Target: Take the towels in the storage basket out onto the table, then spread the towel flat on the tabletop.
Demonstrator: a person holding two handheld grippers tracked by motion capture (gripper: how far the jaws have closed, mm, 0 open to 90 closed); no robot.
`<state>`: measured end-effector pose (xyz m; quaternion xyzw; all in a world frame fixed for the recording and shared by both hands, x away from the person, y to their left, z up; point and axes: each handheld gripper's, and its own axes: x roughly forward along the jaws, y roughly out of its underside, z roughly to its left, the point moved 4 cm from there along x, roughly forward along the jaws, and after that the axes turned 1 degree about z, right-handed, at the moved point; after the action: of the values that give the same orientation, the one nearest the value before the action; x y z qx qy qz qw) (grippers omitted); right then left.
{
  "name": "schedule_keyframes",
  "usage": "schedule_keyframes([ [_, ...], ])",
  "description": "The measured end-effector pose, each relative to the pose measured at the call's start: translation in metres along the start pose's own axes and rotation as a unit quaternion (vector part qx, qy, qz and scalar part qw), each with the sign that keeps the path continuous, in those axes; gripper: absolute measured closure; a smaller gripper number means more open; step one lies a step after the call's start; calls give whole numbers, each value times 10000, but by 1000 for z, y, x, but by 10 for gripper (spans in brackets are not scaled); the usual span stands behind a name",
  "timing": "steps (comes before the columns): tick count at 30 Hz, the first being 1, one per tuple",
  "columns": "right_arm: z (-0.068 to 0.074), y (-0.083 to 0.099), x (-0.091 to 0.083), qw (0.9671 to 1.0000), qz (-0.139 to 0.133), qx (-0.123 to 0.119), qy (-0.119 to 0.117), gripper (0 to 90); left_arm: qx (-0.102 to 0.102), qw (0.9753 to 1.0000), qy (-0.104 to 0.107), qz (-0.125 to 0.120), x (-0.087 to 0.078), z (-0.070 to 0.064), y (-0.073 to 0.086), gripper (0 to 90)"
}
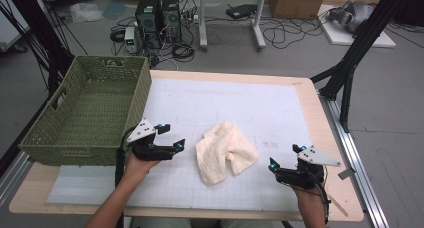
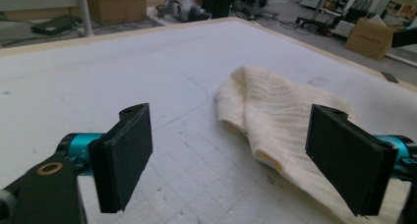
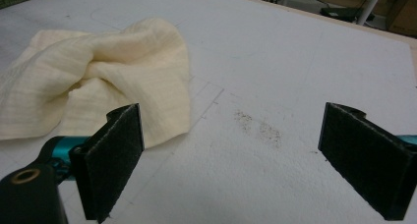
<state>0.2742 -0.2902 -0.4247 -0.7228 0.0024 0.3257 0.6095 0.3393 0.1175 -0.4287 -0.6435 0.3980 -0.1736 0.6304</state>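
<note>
Your left gripper (image 1: pixel 172 138) and right gripper (image 1: pixel 283 157), both released with jaws wide, flank the crumpled cream cloth (image 1: pixel 224 151) lying mid-table (image 1: pixel 280 98), seemingly poised to grasp its opposite edges.

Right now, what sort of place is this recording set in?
Probably a robotics lab or workshop: computer towers and loose cables on the floor, cardboard boxes, and a gridded work table with a cloth.

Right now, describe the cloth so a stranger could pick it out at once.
Start at the white mat covering the table, with a green basket at its left edge. Near the mat's front middle, between the left gripper and right gripper, both open, lies the cloth: cream, ribbed, crumpled, the only soft thing there.
</note>
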Motion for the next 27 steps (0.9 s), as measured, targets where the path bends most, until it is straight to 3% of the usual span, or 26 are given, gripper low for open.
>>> schedule_keyframes([
  [5,-1,0,1,10000,-33,8,56,91,63,9999,13,-155,-9,1,0,179],
  [8,-1,1,4,9999,93,-37,73,92,84,9997,-14,-240,-12,3,-1,179],
  [18,2,1,3,9998,88,-113,115,92,99,9999,14,-134,-9,0,2,180],
  [27,5,-3,7,10000,24,-4,-15,91,87,9999,-20,-113,-10,2,4,180],
])
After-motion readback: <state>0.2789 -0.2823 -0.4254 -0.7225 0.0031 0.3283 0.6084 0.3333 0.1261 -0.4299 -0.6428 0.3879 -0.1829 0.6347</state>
